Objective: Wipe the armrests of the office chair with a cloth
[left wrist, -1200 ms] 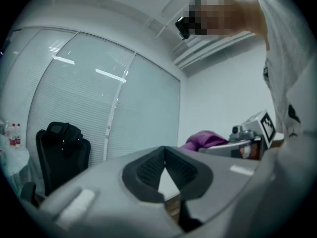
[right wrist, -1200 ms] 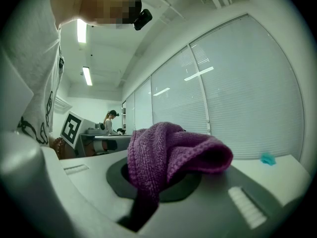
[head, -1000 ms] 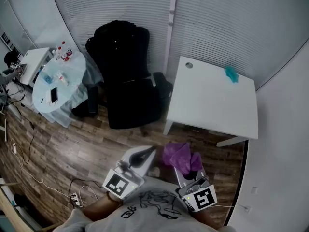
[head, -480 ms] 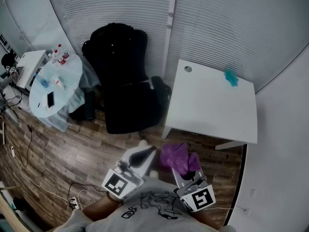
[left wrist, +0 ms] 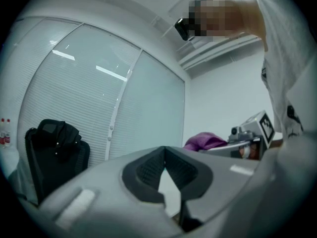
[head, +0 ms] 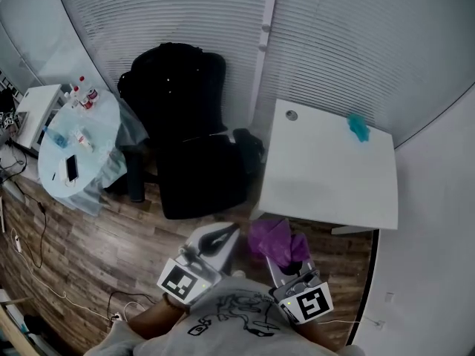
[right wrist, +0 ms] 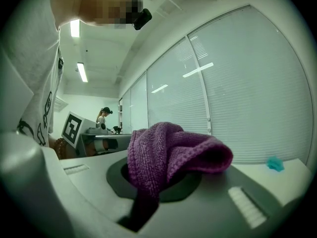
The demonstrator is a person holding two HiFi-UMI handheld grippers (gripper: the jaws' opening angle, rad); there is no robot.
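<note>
- Near the bottom of the head view, close to the person's body, the right gripper [head: 288, 256] has its fingers clamped on a purple knitted cloth [head: 273, 239]. The cloth bunches up over the fingertips and spills toward the left.
- From the right gripper view, the same cloth [right wrist: 168, 152] folds into a thick loop above the right gripper [right wrist: 163, 180]. One end runs down into the slot between the fingers, where it is pinched.
- Just left of it, the left gripper [head: 226, 234] points toward the far side. Its dark ribbed fingers [left wrist: 148, 170] meet at the tips and nothing is held between them.
- Both grippers hang over the wood-plank floor [head: 96, 236], well apart from the chair.
- A black office chair [head: 189, 136] stands on the far side against the slatted blinds [head: 171, 13], its seat turned toward the near side.
- Its armrests are dark. One shows at the right edge of the seat [head: 249, 143] and one at the left [head: 136, 173]. The cloth touches neither.
- Right of the chair stands a white square surface [head: 326, 176], and the chair's right armrest is just beside its left edge.
- A small teal object [head: 358, 128] lies near the far right corner of that surface.
- Left of the chair is a round pale-blue table [head: 96, 150] carrying a white phone [head: 72, 167] and some small bottles [head: 83, 95].
</note>
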